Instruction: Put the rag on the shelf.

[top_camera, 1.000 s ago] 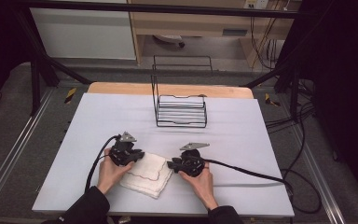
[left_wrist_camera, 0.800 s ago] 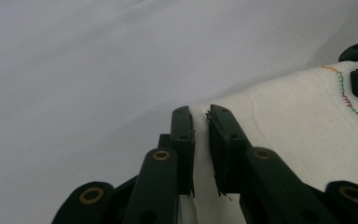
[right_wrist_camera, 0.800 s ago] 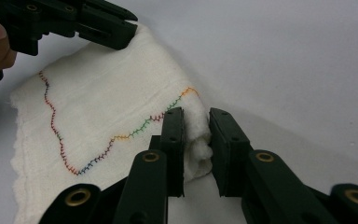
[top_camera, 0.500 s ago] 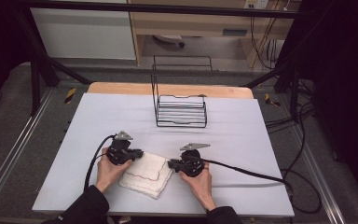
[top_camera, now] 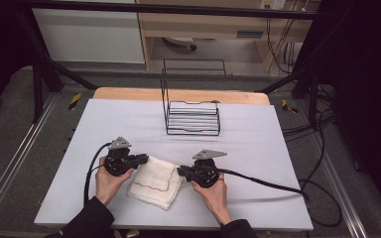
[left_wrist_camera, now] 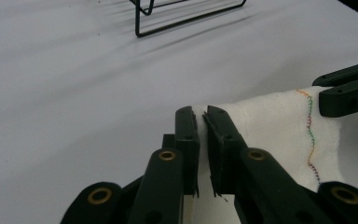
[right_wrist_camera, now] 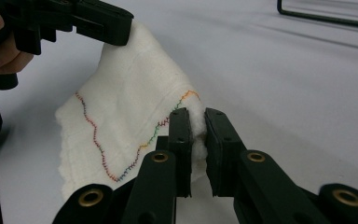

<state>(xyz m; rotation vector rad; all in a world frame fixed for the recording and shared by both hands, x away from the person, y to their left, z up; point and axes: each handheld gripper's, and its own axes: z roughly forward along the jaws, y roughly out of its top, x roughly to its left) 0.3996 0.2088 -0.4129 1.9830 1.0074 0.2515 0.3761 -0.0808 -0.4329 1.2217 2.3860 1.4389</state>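
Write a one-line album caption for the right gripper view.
Two handheld grippers pinch a white cloth with rainbow stitching at opposite corners above the table.

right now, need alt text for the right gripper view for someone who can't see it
The right gripper pinches a corner of a white cloth with wavy multicolour stitching, while the left gripper holds another corner higher up, over a pale table.

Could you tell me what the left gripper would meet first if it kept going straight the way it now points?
Shut on the white cloth, the left gripper points toward the right gripper, which pinches the cloth's opposite corner. It would probably meet that gripper first, though depth is hard to judge.
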